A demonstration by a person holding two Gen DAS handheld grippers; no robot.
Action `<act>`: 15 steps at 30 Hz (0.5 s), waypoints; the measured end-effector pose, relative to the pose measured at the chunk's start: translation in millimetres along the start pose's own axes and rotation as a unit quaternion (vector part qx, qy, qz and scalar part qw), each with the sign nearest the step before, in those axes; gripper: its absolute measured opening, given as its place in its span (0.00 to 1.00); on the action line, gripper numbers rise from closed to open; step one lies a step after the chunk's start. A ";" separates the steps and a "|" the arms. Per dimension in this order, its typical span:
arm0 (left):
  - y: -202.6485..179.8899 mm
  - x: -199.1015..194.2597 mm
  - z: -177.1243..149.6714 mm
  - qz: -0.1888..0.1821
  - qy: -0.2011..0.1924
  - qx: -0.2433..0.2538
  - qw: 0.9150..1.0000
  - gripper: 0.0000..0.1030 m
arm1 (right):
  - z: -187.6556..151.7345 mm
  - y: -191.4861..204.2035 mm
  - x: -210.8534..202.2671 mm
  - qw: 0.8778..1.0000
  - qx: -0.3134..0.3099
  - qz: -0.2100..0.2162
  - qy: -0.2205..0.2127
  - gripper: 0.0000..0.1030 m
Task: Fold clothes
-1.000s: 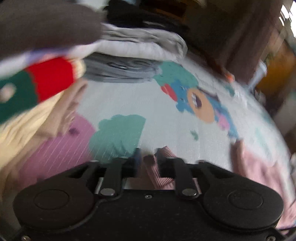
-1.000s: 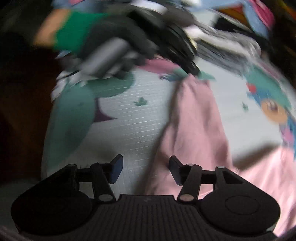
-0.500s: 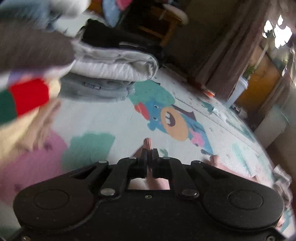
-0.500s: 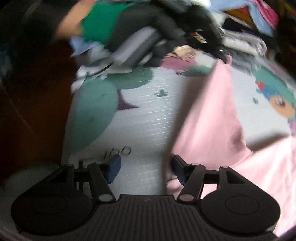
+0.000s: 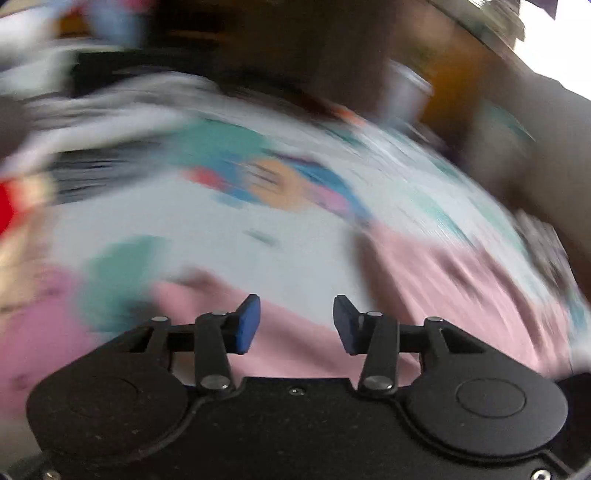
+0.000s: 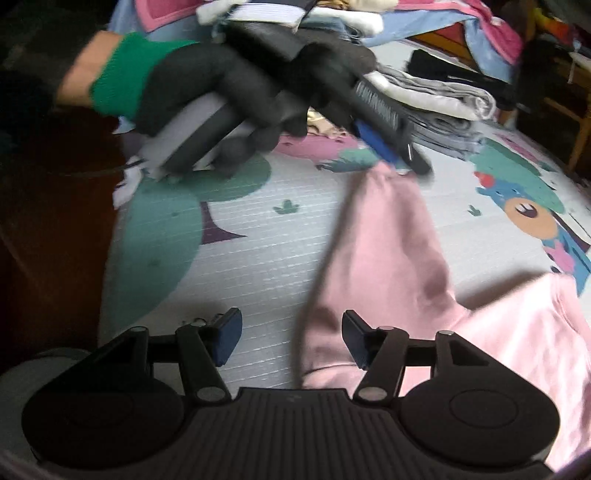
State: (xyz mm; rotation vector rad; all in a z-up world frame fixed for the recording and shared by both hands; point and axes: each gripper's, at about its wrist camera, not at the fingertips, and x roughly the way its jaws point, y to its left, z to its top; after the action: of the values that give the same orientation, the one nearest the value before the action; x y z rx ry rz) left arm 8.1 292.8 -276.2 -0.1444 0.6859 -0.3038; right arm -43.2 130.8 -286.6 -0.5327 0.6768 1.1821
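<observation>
Left gripper (image 5: 296,323) fingers just reopened, sleeve (image 6: 384,236) dropped; right gripper (image 6: 291,341) open, empty.

left wrist view smeared with motion blur, right one mostly sharp, dim daylight, blown-out window (image 5: 554,33) far right, fisheye-bent edges

Pink top (image 6: 388,258) flat on printed mat, sleeve stretched out.
</observation>
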 end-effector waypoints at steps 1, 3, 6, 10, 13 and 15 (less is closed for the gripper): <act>-14.1 10.1 -3.1 -0.016 0.017 0.037 0.999 0.42 | -2.2 0.2 2.0 1.000 0.008 0.002 0.002 0.59; -32.8 28.3 -8.2 -0.009 0.032 0.105 0.994 0.42 | -6.1 1.1 5.7 1.000 0.021 0.005 0.005 0.61; -27.3 48.4 -11.0 0.083 0.031 0.151 0.985 0.41 | -5.5 4.4 6.3 1.000 0.027 0.008 0.010 0.63; 4.9 41.2 0.6 0.119 0.012 0.091 0.989 0.37 | 1.3 -1.4 3.5 1.000 0.019 0.022 0.010 0.53; -3.3 27.6 5.5 0.093 0.005 0.092 0.991 0.37 | 6.5 -27.2 -0.4 0.997 0.058 -0.033 -0.038 0.53; -11.8 25.7 2.5 0.066 0.006 0.088 0.994 0.37 | 7.5 -49.2 4.3 0.992 0.091 -0.065 -0.051 0.53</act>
State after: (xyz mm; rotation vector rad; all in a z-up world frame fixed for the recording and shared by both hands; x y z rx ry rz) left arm 25.8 273.4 -286.9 0.0710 0.6737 -0.2366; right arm 6.3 124.1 -283.1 -0.3548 0.6456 1.0080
